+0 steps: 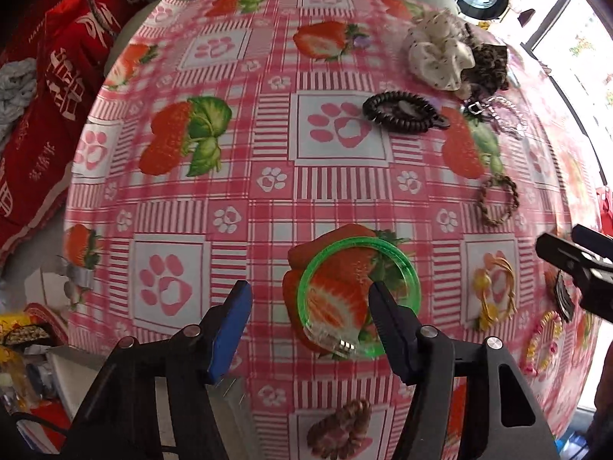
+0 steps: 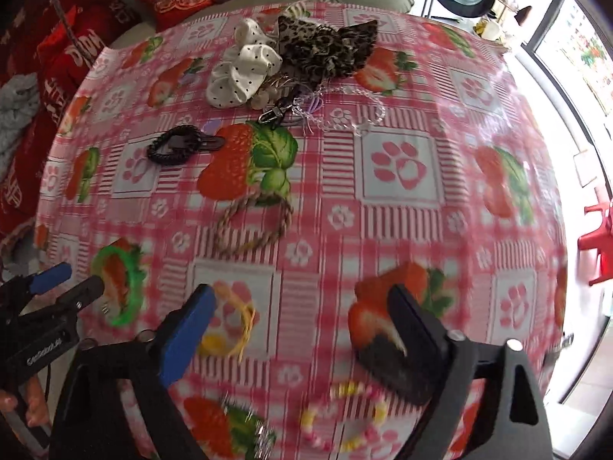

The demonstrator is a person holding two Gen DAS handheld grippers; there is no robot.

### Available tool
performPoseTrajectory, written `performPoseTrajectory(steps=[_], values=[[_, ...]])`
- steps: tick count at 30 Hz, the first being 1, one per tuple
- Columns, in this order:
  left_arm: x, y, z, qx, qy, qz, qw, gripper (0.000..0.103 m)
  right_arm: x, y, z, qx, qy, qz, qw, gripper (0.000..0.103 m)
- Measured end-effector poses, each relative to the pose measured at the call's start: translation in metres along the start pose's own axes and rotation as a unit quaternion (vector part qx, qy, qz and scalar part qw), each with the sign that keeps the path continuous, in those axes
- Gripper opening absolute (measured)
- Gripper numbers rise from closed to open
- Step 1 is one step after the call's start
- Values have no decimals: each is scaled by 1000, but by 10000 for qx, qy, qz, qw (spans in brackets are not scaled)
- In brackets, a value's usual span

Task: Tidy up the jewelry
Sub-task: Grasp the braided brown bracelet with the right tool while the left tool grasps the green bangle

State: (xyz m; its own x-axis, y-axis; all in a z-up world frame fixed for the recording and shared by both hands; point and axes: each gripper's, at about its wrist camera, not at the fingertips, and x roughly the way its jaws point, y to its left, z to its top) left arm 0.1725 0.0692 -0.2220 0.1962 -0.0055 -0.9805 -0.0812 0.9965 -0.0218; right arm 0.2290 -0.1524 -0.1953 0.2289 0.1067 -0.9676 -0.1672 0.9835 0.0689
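Note:
A green bangle (image 1: 358,291) lies flat on the strawberry tablecloth (image 1: 268,145). My left gripper (image 1: 310,299) is open just above it, its right finger (image 1: 387,314) over the bangle's inside, its blue-padded left finger (image 1: 230,329) outside. The bangle also shows blurred in the right wrist view (image 2: 118,280). My right gripper (image 2: 302,314) is open and empty above the cloth, between a yellow hair tie (image 2: 233,326) and a black comb clip (image 2: 394,364). A pink-and-yellow bead bracelet (image 2: 345,418) lies below it.
At the far side lie a white dotted scrunchie (image 1: 438,51), a leopard scrunchie (image 2: 325,44), a black spiral tie with clip (image 1: 402,113), a clear bead chain (image 2: 345,111), a braided brown tie (image 1: 498,199). A brown scrunchie (image 1: 341,429) lies near. Red cushions (image 1: 49,88) lie left.

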Motion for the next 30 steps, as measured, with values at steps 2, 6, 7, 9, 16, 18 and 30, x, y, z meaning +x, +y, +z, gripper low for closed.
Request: performPoseTrajectory(steps=[2, 6, 7, 9, 16, 18, 30], values=[[6, -1, 2, -11, 44, 18, 10000, 71, 12, 1, 7, -48, 66, 24, 10000, 77], [16, -5, 2, -11, 99, 14, 9999, 70, 29, 3, 17, -139, 135, -31, 9998, 71], [18, -6, 2, -7, 121, 5, 9999, 69, 33, 3, 19, -154, 144, -29, 9998, 69], [22, -9, 2, 14, 138, 7, 9999, 63, 37, 5, 22, -171, 146, -6, 9997, 68], [23, -15, 4, 27, 45, 8, 10000, 39, 41, 19, 31, -374, -6, 100, 9993, 64], [21, -19, 5, 41, 85, 19, 10000, 39, 41, 18, 35, -331, 30, 98, 9994, 57], [21, -23, 5, -3, 30, 61, 10000, 24, 46, 32, 46, -616, -117, -119, 9980, 55]])
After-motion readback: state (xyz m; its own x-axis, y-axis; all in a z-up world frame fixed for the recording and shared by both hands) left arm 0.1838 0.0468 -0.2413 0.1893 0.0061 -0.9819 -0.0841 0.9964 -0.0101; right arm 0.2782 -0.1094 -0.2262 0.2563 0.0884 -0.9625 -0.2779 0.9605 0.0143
